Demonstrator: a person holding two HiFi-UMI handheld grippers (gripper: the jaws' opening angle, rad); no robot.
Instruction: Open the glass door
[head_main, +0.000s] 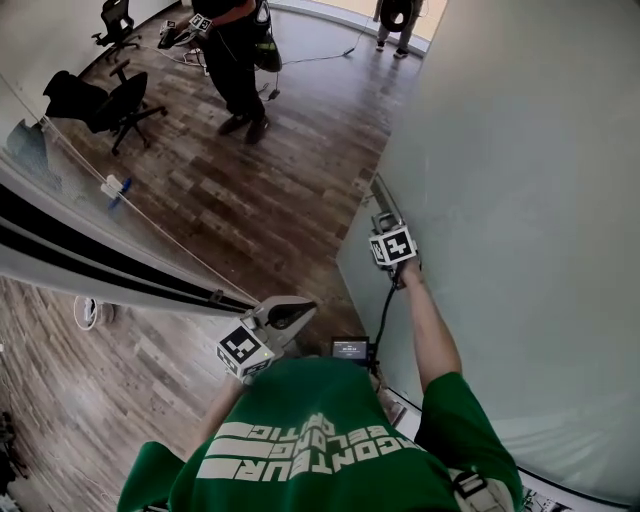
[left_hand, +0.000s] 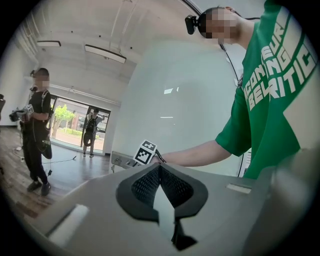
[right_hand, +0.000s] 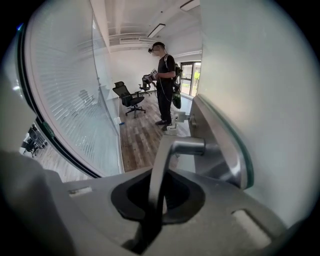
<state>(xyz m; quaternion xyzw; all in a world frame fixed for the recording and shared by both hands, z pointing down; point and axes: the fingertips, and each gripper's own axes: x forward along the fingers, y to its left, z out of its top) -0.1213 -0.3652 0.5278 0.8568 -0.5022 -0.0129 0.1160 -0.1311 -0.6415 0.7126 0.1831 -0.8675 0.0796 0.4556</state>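
So the right gripper (right_hand: 157, 192) has its jaws clamped on the lever of the door handle (right_hand: 175, 148), which sticks out of a metal plate at the edge of the frosted glass door (head_main: 520, 200). In the head view the door fills the right side. The left gripper (left_hand: 159, 172) is held out in front of the green shirt (head_main: 310, 440), jaws closed on nothing and touching nothing. Further down the wood floor (head_main: 280, 190) there's a person in black (head_main: 235, 60) and an office chair (head_main: 110, 105).
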